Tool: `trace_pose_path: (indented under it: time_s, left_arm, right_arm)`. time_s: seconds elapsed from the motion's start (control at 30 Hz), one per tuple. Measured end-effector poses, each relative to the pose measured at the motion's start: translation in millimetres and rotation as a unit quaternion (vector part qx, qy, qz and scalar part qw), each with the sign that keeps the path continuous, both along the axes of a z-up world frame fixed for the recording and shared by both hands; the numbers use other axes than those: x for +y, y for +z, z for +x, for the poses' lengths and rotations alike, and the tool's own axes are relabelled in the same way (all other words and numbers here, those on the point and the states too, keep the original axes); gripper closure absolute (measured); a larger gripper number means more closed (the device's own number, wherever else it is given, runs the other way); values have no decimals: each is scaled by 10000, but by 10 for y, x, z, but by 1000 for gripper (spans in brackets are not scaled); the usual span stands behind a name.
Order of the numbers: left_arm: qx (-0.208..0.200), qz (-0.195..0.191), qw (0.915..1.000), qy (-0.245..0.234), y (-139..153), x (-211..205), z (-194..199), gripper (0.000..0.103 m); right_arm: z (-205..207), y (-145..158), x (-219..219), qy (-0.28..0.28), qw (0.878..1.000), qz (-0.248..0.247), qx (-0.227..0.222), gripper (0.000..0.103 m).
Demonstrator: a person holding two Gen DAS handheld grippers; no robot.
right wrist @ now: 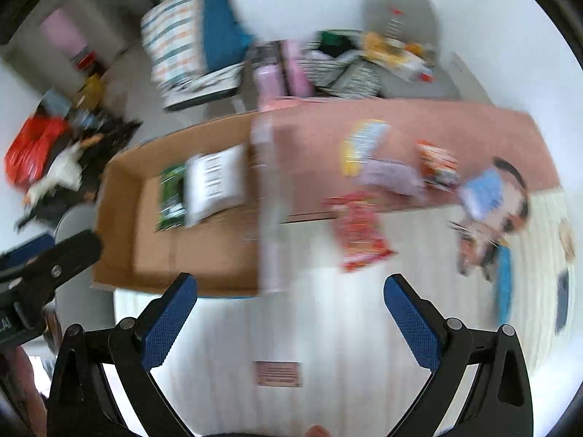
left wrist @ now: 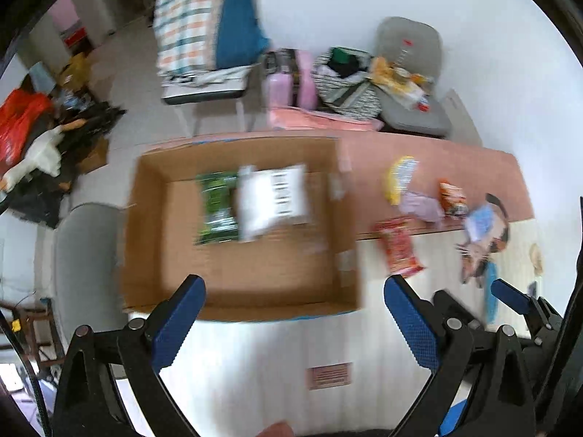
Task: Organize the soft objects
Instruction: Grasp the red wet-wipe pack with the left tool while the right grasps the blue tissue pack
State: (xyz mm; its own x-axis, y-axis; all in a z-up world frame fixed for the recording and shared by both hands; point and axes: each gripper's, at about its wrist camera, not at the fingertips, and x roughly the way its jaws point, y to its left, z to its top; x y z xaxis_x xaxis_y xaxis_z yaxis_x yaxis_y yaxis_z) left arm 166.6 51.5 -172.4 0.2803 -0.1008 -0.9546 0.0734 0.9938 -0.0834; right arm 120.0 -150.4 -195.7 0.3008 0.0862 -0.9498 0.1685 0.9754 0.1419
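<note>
Both the left gripper (left wrist: 293, 307) and right gripper (right wrist: 289, 306) are hanging wide open, holding nothing, above the surface (right wrist: 328, 327). A green packet (left wrist: 216, 207) and white pouch (left wrist: 271, 200) are lying inside the cardboard box (left wrist: 145, 218); a red packet (right wrist: 359, 233) is lying just beside it.

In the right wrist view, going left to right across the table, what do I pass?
Cardboard box → green packet → white packet → red snack bag → orange packet → blue packet.
</note>
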Motion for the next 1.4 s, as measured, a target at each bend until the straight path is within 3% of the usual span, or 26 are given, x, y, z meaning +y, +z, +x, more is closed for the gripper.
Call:
trace_pose_path:
  time_s: [0.13, 0.27, 0.37, 0.5, 0.8, 1.0, 1.07, 1.1, 1.13, 1.23, 1.4]
  left_arm:
    - [561, -173, 9976, -371, -323, -744, 296, 3]
    - [1282, -297, 9899, -530, -862, -1394, 611, 3]
    - [1705, -237, 9839, -486, -1249, -1706, 792, 6]
    - [2209, -92, 9750, -239, -1785, -1899, 1026, 6]
    - [2941, 38, 9557, 120, -2443, -1877, 1091, 7]
    - [3160, 139, 9484, 230, -2664, -1852, 1044, 7]
    - [3173, 237, 9478, 204, -2711, -1871, 1015, 17]
    - [3197, 322, 9469, 155, -2731, -1888, 994, 42]
    - [3205, 395, 9464, 103, -2745, -1908, 967, 48]
    - [3025, 504, 9518, 2, -2699, -2001, 919, 56]
    - [2645, 708, 9616, -173, -2573, -2139, 789, 60]
  right_arm:
    - [131, -166, -1208, -1167, 9922, 349, 271, 0]
    - [390, -658, -2379, -2326, 9629, 1167, 708, 0]
    - [659, -1133, -2946, -2791, 9430, 1452, 1088, 0]
    - [964, -1736, -3361, -3139, 9193, 1759, 1598, 3]
    - [1209, -2445, -3598, -3310, 8999, 1773, 2217, 10]
    - [1322, -2620, -3512, -3132, 9043, 1601, 2419, 11]
    - [1380, -2652, -3466, -3037, 9080, 1478, 2478, 11]
    - [1402, -2667, -3433, -2999, 9090, 1425, 2520, 12]
    - [1454, -2697, -3381, -2941, 9102, 1349, 2584, 13]
    - [1547, -2704, -3237, -2809, 9168, 986, 2661, 27]
    - [1565, -2639, -3077, -2623, 9279, 661, 2564, 53]
